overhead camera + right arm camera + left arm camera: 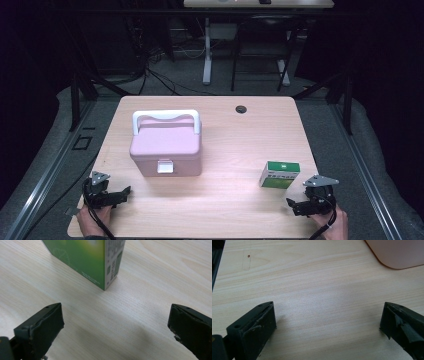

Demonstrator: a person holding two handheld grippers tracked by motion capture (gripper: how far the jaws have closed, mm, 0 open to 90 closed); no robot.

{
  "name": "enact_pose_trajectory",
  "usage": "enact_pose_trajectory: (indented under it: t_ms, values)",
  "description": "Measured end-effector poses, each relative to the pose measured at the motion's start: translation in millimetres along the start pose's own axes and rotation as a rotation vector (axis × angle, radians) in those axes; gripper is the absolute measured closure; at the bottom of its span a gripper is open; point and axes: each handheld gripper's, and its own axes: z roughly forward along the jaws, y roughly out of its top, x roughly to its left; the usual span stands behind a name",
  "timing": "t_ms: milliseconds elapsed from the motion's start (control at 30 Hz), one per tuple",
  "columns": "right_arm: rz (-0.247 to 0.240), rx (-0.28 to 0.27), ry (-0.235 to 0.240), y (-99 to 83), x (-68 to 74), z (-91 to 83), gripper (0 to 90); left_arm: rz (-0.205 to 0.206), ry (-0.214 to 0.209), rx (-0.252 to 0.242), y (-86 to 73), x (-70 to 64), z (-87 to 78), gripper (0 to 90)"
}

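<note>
A pink lidded box (166, 148) with a white handle and white front latch stands left of the table's middle; its rounded corner (397, 255) shows at the top right of the left gripper view. A green and white carton (279, 174) stands upright near the front right. My left gripper (120, 194) rests at the front left corner, open, with bare wood between its jaws (328, 322). My right gripper (295, 204) sits just in front of the carton (87, 260), open and empty, a short gap away from it.
The light wooden table (225, 200) has a round cable hole (241, 109) near its far edge. Dark floor, cables and another desk's legs lie beyond. A person's hands hold both grippers at the near edge.
</note>
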Motion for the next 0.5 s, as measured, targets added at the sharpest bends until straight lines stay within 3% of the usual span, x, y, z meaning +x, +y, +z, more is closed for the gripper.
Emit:
enact_pose_trajectory:
  t_ms: [500]
  values:
    - [-0.111, 0.082, 0.064, 25.8, -0.9, -23.0, 0.0, -0.001, 0.000, 0.000, -0.1, 0.0, 0.0, 0.1]
